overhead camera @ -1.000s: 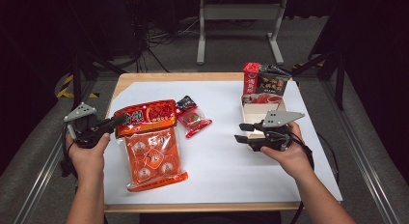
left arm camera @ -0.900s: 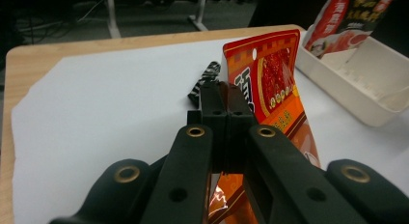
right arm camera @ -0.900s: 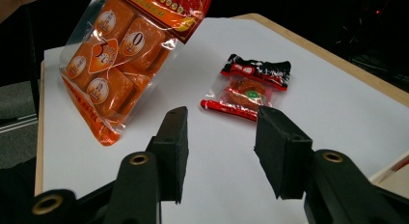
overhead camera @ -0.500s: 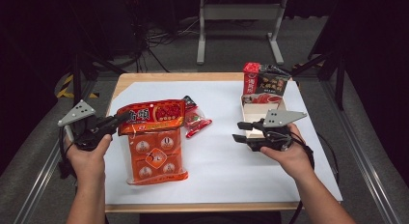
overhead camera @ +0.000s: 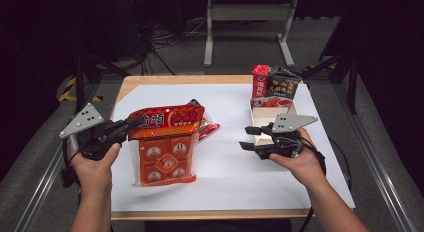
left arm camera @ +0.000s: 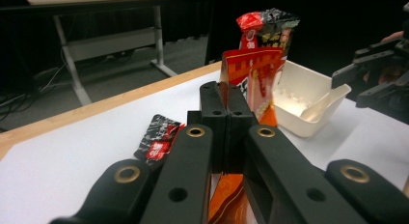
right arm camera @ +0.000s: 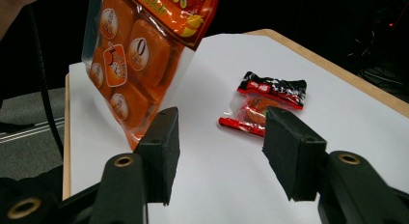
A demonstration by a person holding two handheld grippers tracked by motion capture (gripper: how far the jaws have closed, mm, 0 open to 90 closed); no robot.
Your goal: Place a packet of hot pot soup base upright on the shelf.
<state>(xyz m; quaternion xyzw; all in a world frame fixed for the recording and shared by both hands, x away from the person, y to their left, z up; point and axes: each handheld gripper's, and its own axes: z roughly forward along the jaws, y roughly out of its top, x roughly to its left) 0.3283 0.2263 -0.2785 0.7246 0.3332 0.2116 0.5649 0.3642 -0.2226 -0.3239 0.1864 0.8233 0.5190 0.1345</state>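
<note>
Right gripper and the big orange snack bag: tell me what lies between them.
Mostly bare white sheet. In the right gripper view, the right gripper has its jaws open, the orange bag hangs ahead at left, and a small red packet lies off to the side.

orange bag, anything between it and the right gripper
Nothing visible. The orange bag hangs from the shut left gripper, and only bare white sheet lies between it and the open right gripper. The small red packet lies off to the side.

Dark room, grey floor (overhead camera: 165,57), probably a metal bench frame (overhead camera: 247,14).
</note>
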